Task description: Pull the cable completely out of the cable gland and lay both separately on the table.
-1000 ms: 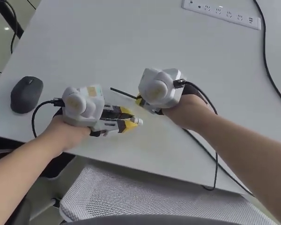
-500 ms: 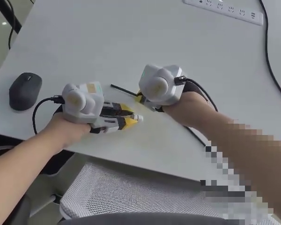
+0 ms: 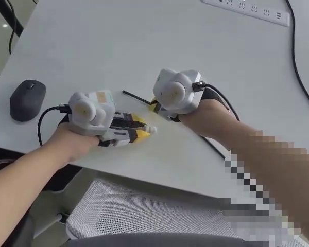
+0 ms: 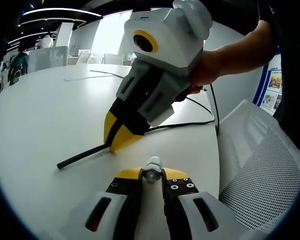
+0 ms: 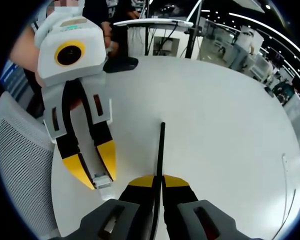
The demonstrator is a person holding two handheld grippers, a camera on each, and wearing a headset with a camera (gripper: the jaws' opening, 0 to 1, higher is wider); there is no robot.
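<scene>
The white bench (image 3: 118, 46) carries the work, and a mesh chair (image 3: 144, 211) shows below its near edge. You hold both grippers over that near edge, tips close together but apart. Your left gripper (image 3: 144, 132) has its jaws clenched on the small pale cable gland (image 4: 152, 164), which sticks out just past the tips. Your right gripper (image 5: 158, 180) grasps the black cable (image 5: 161, 145), whose free end points toward the bench's left edge, clear of the gland. A dark mouse (image 3: 27, 99) sits by the left edge.
</scene>
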